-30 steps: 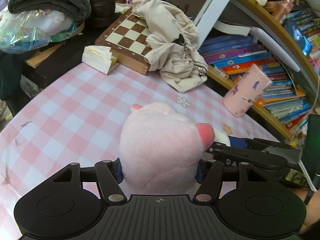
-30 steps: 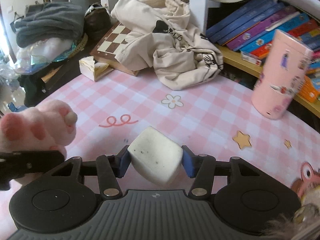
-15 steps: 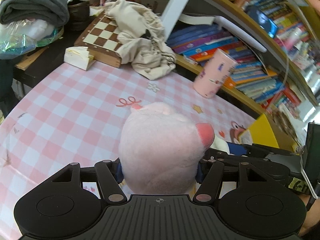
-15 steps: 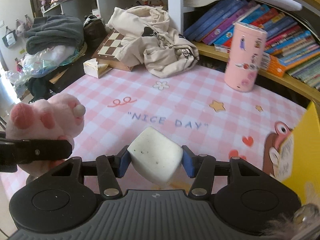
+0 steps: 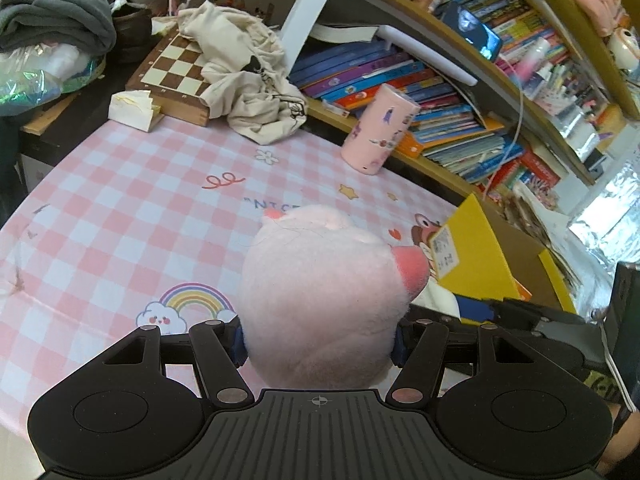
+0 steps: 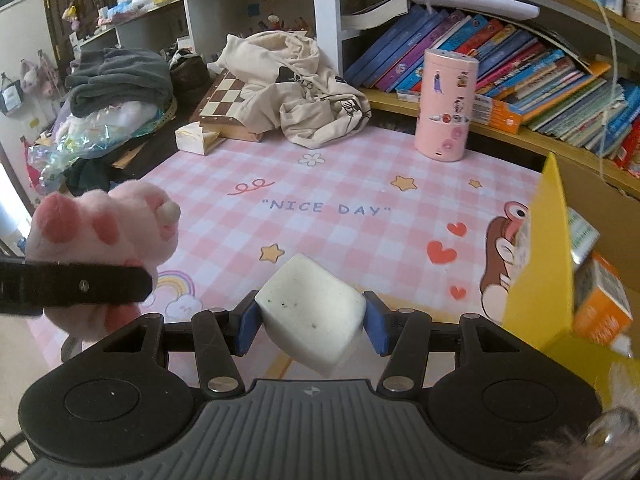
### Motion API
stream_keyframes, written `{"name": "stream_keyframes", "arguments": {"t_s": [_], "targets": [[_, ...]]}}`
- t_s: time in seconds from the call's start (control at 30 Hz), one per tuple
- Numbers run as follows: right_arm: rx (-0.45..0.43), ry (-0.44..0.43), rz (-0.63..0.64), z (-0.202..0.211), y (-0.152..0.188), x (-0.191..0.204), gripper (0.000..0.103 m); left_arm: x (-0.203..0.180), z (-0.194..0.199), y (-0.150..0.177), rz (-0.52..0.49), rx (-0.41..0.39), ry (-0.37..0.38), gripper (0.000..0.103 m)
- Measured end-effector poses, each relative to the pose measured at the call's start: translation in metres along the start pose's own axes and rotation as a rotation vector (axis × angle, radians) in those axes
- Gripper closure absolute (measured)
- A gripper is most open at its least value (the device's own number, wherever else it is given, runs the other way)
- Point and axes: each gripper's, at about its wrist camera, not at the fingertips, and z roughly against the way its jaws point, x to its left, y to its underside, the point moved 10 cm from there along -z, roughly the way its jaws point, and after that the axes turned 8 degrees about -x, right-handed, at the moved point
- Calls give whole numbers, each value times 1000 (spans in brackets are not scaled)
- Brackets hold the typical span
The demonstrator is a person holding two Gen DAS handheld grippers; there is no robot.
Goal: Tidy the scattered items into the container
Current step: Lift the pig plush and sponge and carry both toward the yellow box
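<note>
A pink plush toy [image 5: 320, 292] fills the middle of the left wrist view, and my left gripper [image 5: 318, 340] is shut on it, blue pads pressed into its sides. In the right wrist view the same plush toy [image 6: 108, 236] hangs at the left, above the table. My right gripper [image 6: 312, 320] is shut on a white sponge block [image 6: 312, 312], held tilted over the pink checked tablecloth [image 6: 320, 184]. A yellow cardboard box [image 6: 540, 260] stands open at the right edge; an orange carton [image 6: 600, 304] lies inside. In the left wrist view the yellow box [image 5: 472, 256] sits just right of the plush.
A pink cylinder tin [image 6: 446, 104] stands at the back right by a low shelf of books [image 6: 520, 68]. Cream cloth [image 6: 296, 92] lies over a chessboard [image 6: 224, 96], beside a tissue pack [image 6: 196, 138]. Grey clothes and bags [image 6: 116, 80] pile up at the back left.
Both grippers have travelled right and a little up with their loads. The yellow box has come into view at the right, and the tin and cloth look farther off.
</note>
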Motion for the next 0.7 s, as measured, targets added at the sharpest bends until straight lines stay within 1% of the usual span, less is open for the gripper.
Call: {"name": "stream_keyframes", "arguments": {"t_s": [0.4,0.7], "targets": [[-3,59,-65,41,29,2,52,-11,19,16,-32,12,55,41],[3,101,-84,56,40,-4,52,-22,19,24,-45,32,94,41]]}}
